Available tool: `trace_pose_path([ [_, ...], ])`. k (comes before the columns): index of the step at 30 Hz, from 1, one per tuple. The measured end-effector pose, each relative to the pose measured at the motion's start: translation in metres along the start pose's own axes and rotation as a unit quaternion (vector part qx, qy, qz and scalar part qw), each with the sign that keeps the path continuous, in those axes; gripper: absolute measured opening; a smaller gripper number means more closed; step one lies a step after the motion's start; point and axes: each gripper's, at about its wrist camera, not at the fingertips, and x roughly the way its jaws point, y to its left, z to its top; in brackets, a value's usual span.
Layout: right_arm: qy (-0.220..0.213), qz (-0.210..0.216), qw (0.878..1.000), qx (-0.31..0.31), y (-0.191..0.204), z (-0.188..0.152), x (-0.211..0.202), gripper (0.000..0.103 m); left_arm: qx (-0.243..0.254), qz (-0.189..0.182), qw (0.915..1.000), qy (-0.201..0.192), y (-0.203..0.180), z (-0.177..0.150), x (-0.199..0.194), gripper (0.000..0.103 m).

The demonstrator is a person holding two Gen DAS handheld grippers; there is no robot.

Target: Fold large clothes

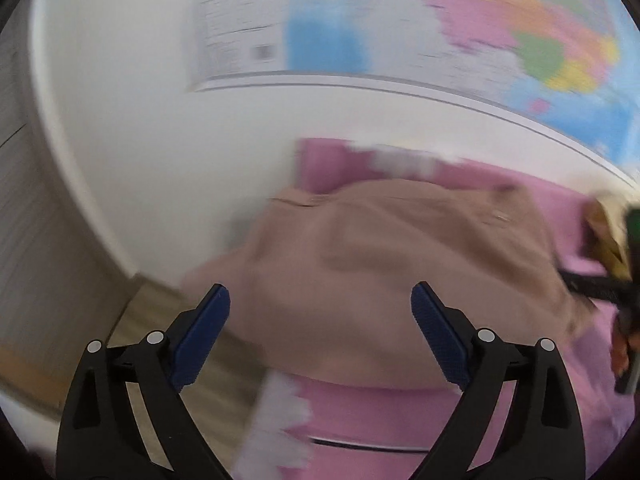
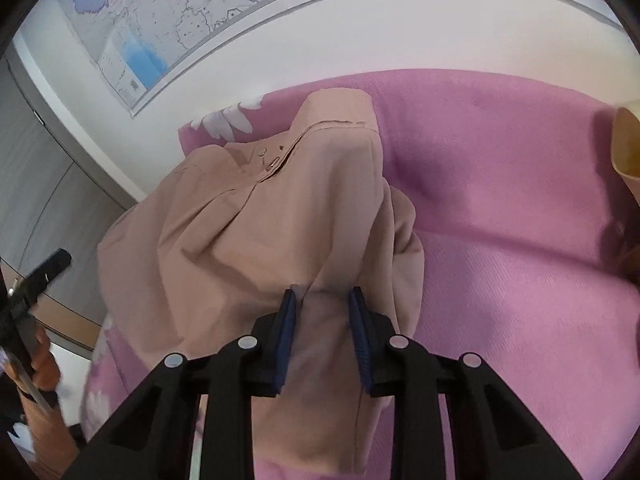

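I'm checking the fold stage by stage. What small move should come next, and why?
Probably bring the open left gripper down to a free edge of the beige garment. Its jaws hold nothing, while the right gripper has a fold between its pads and the garment lies bunched on the pink cover.

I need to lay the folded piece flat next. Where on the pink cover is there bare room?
Bare pink cover lies right of the beige garment, up to the wall. The left side is crowded: garment bunched there, reaching the cover's edge.
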Motion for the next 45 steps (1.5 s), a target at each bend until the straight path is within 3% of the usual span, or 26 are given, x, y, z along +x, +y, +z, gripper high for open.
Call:
trace_pose_path([
  [3,-0.014,0.018,1.0,-0.003,0.002,-0.001,-0.02,0.031,0.025,-0.037,0.999,0.004,-0.033,-0.008,0.003,0.091],
  [9,-0.057,0.017,0.997,-0.052,0.021,-0.021,-0.055,0.034,0.071,-0.031,0.997,-0.001,-0.091,-0.019,0.013,0.091],
  [15,-0.063,-0.01,0.992,-0.113,0.046,-0.034,-0.049,0.036,0.073,0.019,0.9972,-0.005,-0.126,-0.026,0.022,0.098],
  [18,-0.061,-0.043,0.987,-0.141,0.052,-0.043,-0.038,0.048,0.067,0.039,0.9969,-0.003,-0.131,-0.029,0.022,0.098],
  [22,-0.065,-0.066,0.983,-0.159,0.056,-0.053,-0.031,0.053,0.04,0.056,0.9976,0.008,-0.129,-0.035,0.022,0.098],
  [25,-0.071,-0.062,0.982,-0.162,0.058,-0.057,-0.038,0.062,0.024,0.059,0.9979,0.009,-0.128,-0.038,0.017,0.098],
  [27,-0.076,-0.065,0.98,-0.17,0.061,-0.06,-0.04,0.062,0.02,0.064,0.9978,0.007,-0.128,-0.04,0.014,0.098],
  [39,-0.118,-0.056,0.978,-0.16,0.077,-0.093,-0.079,0.094,-0.011,0.104,0.9945,0.007,-0.126,-0.063,-0.023,0.098],
  [45,-0.121,-0.06,0.975,-0.175,0.088,-0.116,-0.092,0.096,-0.017,0.113,0.9934,0.012,-0.129,-0.083,-0.039,0.098],
])
